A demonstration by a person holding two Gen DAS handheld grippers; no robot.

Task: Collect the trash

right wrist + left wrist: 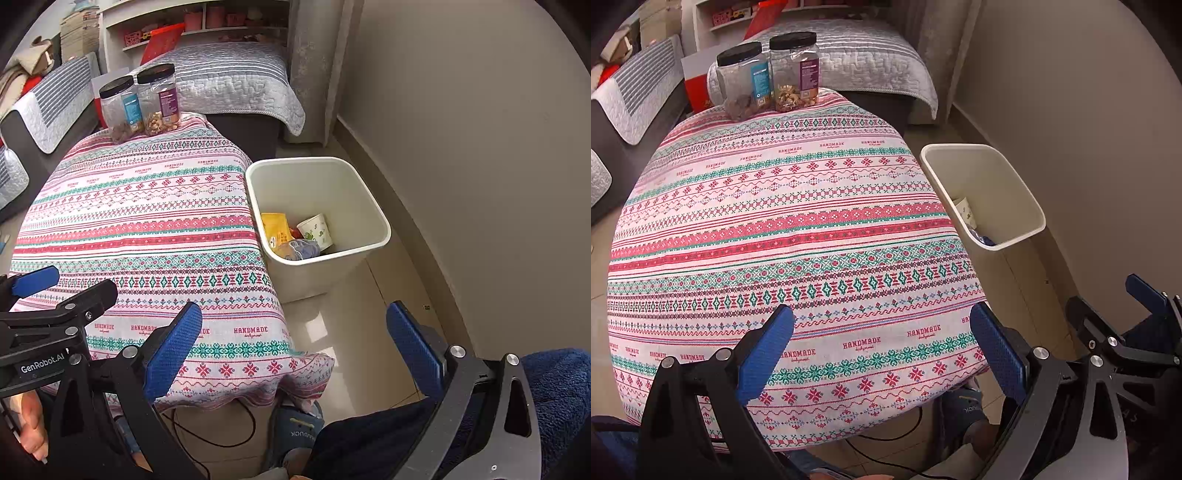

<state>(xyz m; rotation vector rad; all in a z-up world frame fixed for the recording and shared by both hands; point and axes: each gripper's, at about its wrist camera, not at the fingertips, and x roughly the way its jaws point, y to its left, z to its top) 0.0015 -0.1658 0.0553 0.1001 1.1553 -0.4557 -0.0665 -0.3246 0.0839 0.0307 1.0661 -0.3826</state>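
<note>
A white bin [369,206] stands on the floor to the right of the table; it also shows in the left wrist view [1019,184]. It holds a yellow wrapper [276,229], a paper cup [317,229] and a crumpled plastic bottle [300,249]. My left gripper [882,350] is open and empty above the near edge of the patterned tablecloth [783,229]. My right gripper [295,347] is open and empty, over the table's near right corner and the floor. The left gripper's fingers [35,282] show at the left of the right wrist view.
Two clear jars with black lids [768,77] stand at the table's far edge, also in the right wrist view [142,103]. A sofa with grey covers [849,55] lies behind. The wall [1071,147] runs along the right. A black cable [221,428] and a slippered foot [295,432] are under the table.
</note>
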